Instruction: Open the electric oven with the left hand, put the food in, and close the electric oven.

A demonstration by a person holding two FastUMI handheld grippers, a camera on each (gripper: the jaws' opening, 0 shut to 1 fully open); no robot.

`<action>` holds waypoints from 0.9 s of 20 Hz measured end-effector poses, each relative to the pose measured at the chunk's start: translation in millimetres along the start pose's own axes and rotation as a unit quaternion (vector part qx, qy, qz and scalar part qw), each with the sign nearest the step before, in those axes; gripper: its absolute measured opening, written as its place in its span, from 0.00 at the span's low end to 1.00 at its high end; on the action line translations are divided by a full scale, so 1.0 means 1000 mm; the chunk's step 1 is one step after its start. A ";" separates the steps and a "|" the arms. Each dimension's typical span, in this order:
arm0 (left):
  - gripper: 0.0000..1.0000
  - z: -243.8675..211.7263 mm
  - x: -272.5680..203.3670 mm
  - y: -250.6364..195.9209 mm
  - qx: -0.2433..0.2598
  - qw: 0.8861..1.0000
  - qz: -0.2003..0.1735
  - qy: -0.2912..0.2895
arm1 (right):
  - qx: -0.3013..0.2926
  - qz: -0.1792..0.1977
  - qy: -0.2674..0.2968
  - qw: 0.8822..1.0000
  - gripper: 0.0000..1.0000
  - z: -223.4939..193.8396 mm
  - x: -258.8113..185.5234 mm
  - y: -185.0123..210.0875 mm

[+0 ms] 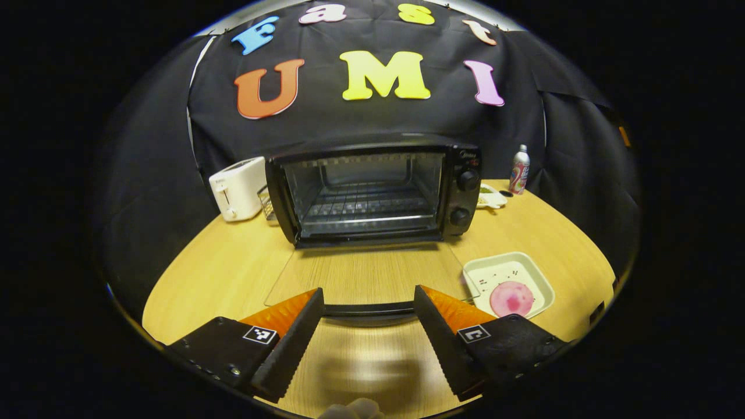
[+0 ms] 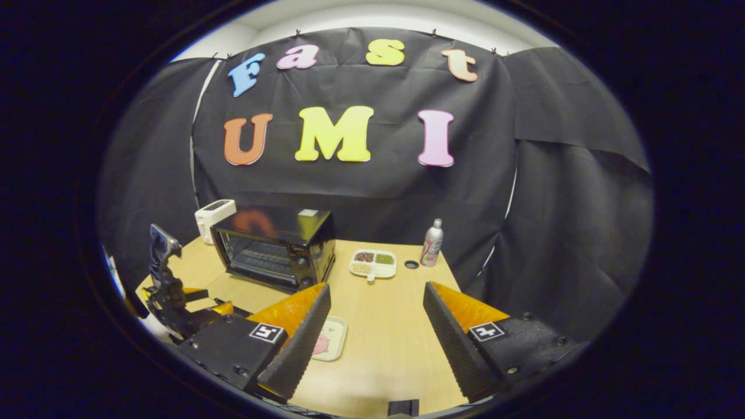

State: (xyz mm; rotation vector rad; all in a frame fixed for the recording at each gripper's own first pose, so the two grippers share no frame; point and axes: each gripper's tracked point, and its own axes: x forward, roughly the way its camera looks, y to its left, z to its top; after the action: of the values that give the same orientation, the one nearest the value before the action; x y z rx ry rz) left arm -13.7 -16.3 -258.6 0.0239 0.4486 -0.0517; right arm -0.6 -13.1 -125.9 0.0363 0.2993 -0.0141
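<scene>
- Electric oven [image 1: 372, 192] at the table's [image 1: 233, 273] rear, glass door [image 1: 366, 279] lowered flat.
- Left gripper [image 1: 368, 302] spread wide, empty, at door's handle edge.
- Right gripper [image 2: 376, 299] spread wide, empty.
- Pink food [image 1: 511, 298] on tray [image 1: 538, 279], right of door.

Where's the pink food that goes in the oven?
Find the black oven on the table, its glass door lying open. Right of the door sits a pale square tray. The food is the round pink piece on it.
</scene>
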 end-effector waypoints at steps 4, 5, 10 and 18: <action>0.96 0.050 -0.043 0.001 -0.007 0.999 0.006 -0.053 | 0.009 0.020 0.049 0.999 0.95 -0.043 0.024 0.007; 0.97 0.063 -0.054 0.001 -0.009 0.998 0.009 -0.063 | 0.012 0.027 0.061 0.998 0.89 -0.055 0.031 0.008; 0.96 0.120 -0.114 0.000 -0.012 0.993 0.022 -0.114 | 0.024 0.066 0.145 0.987 0.83 -0.125 0.075 0.029; 0.96 0.139 -0.184 -0.005 -0.008 0.988 0.081 -0.132 | 0.078 0.113 0.279 0.951 0.45 -0.202 0.146 0.056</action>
State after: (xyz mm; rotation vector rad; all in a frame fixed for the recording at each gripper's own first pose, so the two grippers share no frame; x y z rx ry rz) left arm -119.2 -17.6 -54.1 0.0373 0.1801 0.1087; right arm 80.1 49.7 -360.0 0.2334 0.8587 0.2045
